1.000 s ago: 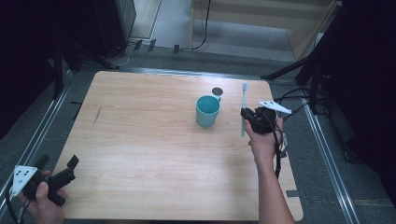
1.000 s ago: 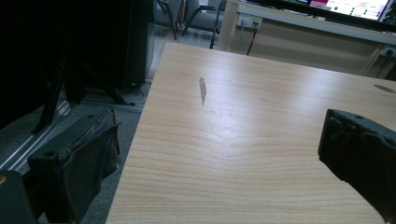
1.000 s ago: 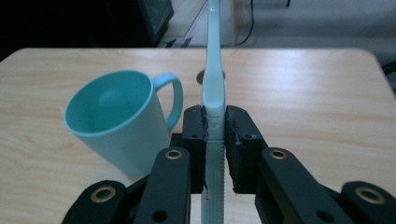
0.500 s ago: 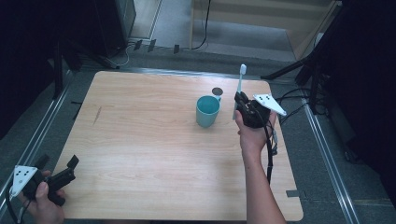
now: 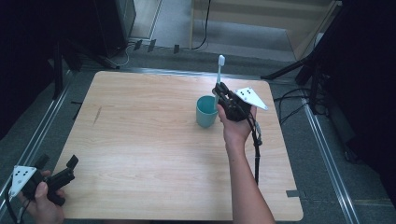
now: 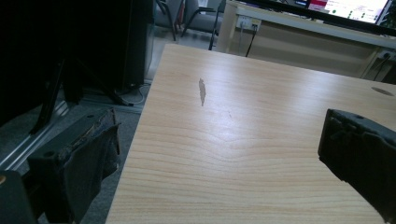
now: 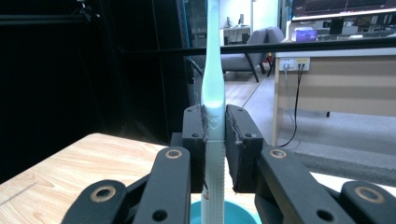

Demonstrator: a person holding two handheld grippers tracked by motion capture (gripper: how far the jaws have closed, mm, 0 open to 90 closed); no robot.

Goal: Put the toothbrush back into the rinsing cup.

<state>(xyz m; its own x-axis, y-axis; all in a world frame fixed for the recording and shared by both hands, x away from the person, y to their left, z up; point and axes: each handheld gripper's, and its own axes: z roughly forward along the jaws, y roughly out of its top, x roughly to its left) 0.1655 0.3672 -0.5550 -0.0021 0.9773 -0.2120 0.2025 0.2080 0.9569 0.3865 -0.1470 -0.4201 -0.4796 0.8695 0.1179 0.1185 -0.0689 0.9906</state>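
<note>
Two grippers are working over the wooden table (image 5: pixel 140 154): R gripper (image 5: pixel 219 95), jaws clamping a toothbrush (image 5: pixel 218 74) upright w/ its lower end just above the teal cup (image 5: pixel 206 112), while L gripper (image 5: pixel 57 169), jaws spread & empty, is sitting at the near-left table edge.

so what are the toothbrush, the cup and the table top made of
Toothbrush: probably plastic, pale and translucent, with a ribbed handle. Cup: looks like teal plastic, plain matte wall, though ceramic can't be ruled out. Table: light wood or wood-look laminate, with visible grain lines.
</note>
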